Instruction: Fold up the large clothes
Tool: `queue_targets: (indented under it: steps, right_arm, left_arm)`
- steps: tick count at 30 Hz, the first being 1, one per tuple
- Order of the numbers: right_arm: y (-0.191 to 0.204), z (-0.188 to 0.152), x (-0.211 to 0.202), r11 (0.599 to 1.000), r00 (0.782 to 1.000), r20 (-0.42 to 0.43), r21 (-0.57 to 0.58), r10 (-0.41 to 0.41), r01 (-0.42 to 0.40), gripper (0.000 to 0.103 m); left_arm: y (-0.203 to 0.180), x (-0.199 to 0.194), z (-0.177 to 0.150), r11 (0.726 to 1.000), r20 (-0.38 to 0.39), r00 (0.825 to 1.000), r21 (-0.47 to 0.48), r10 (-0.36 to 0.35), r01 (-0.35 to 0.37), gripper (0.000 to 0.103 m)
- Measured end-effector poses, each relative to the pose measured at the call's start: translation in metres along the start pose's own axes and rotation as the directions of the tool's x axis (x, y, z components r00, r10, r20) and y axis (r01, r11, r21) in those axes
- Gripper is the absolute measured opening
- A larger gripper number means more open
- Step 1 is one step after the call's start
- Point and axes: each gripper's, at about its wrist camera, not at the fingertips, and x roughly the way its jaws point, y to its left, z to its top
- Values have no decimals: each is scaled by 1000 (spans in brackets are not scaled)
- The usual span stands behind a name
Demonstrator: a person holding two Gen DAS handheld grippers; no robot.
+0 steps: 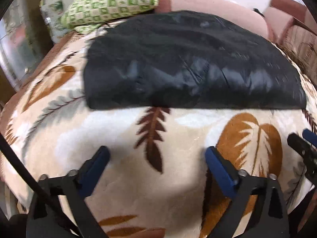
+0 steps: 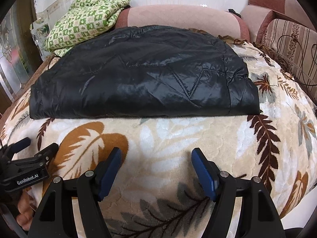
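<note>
Leaf-patterned fleece blanket [image 1: 122, 130] covers the whole work surface in the left wrist view, and the black quilted jacket [image 1: 188, 63] lies on it a little ahead, flat, with a straight near edge – it looks already folded into a compact block. The left gripper [image 1: 157, 153] hangs above the bare blanket with its jaws wide apart and nothing between them; I judge it is kept back so the garment can be checked or taken again. At the right edge part of the right gripper [image 1: 301, 140] shows, and a green checked cloth [image 1: 111, 2] sits behind the jacket beside a pink sofa back [image 1: 208, 2]. From the right wrist view the same jacket [image 2: 138, 75] is sharper, its zigzag stitching visible, and it lies well apart from the tools. The right gripper [image 2: 156, 152] is also spread open and empty over the blanket [image 2: 168, 134] – near the garment's front edge, probably ready for a next fold. The left gripper [image 2: 37, 145] appears at the left border.
</note>
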Motion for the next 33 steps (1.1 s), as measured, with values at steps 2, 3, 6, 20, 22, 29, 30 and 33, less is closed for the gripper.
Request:
queue_targets:
  steps: [2, 3, 6, 20, 22, 29, 30, 33]
  right_arm:
    - [0, 0, -5, 1000, 1000, 19, -4, -2, 2, 77]
    - [0, 0, -8, 1000, 1000, 28, -4, -4, 4, 77]
    - [-5, 3, -14, 1000, 999, 43, 22, 11, -12, 77]
    - [2, 7, -39, 1000, 991, 133, 4, 29, -30, 77]
    - [2, 8, -41, 999, 990, 135, 8, 31, -32, 77]
    - [-4, 12, -57, 999, 980, 196, 23, -33, 29, 78]
    - [-4, 12, -60, 998, 977, 207, 21, -54, 51, 78]
    - [-4, 14, -64, 994, 967, 229, 19, -109, 108, 79]
  left_arm:
    - [6, -19, 4, 998, 15, 1000, -54, 22, -22, 93]
    - [9, -30, 5, 997, 32, 999, -71, 24, -22, 93]
    - [13, -81, 9, 992, 154, 987, -122, 47, -28, 93]
    - [-40, -170, 4, 999, 344, 938, 6, 29, -33, 97]
    - [-46, -171, 4, 1000, 332, 943, 24, 0, -9, 97]
    - [-56, -160, 5, 999, 277, 960, 39, -43, 33, 97]
    - [-57, -160, 5, 998, 270, 962, 37, -49, 40, 97]
    - [-56, -153, 6, 999, 252, 967, 28, -37, 31, 97]
